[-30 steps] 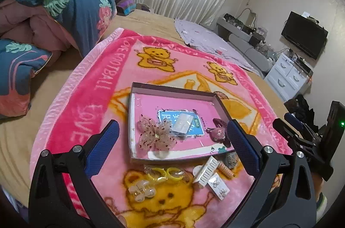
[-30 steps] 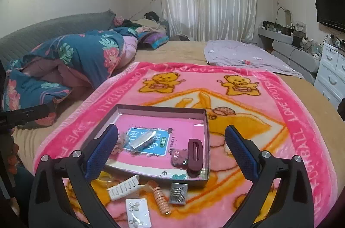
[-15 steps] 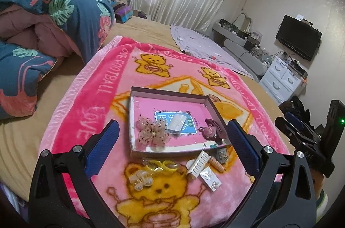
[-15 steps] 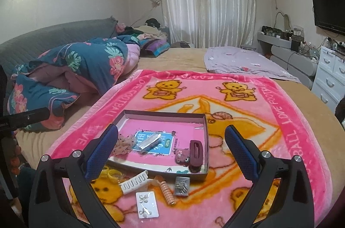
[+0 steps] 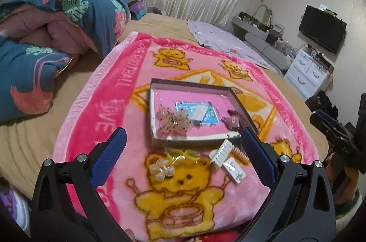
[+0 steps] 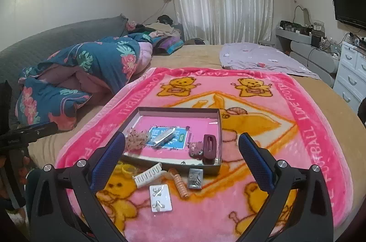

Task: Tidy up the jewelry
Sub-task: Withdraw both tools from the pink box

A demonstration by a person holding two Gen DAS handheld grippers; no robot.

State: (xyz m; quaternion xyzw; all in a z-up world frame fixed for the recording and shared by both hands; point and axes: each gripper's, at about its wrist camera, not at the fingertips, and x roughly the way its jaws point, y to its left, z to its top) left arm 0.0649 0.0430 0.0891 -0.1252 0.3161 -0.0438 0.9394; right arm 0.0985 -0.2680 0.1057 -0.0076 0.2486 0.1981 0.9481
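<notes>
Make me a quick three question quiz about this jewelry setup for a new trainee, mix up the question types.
1. True or false: the white comb clip lies inside the shallow box.
2. Which item sits in the box? A) maroon hair clip B) orange spiral hair tie C) earring card
3. Fill in: both the left tool and right tool are ____ and hold nothing.

Key: 1 false, it lies on the pink blanket in front of the box; 2 A; 3 open.

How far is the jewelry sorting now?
Done: a beaded bow and a dark red clip lie in the tray. In hand: nothing; both grippers are open. Left: the white comb, earring card, orange spiral tie and yellow rings on the blanket.
</notes>
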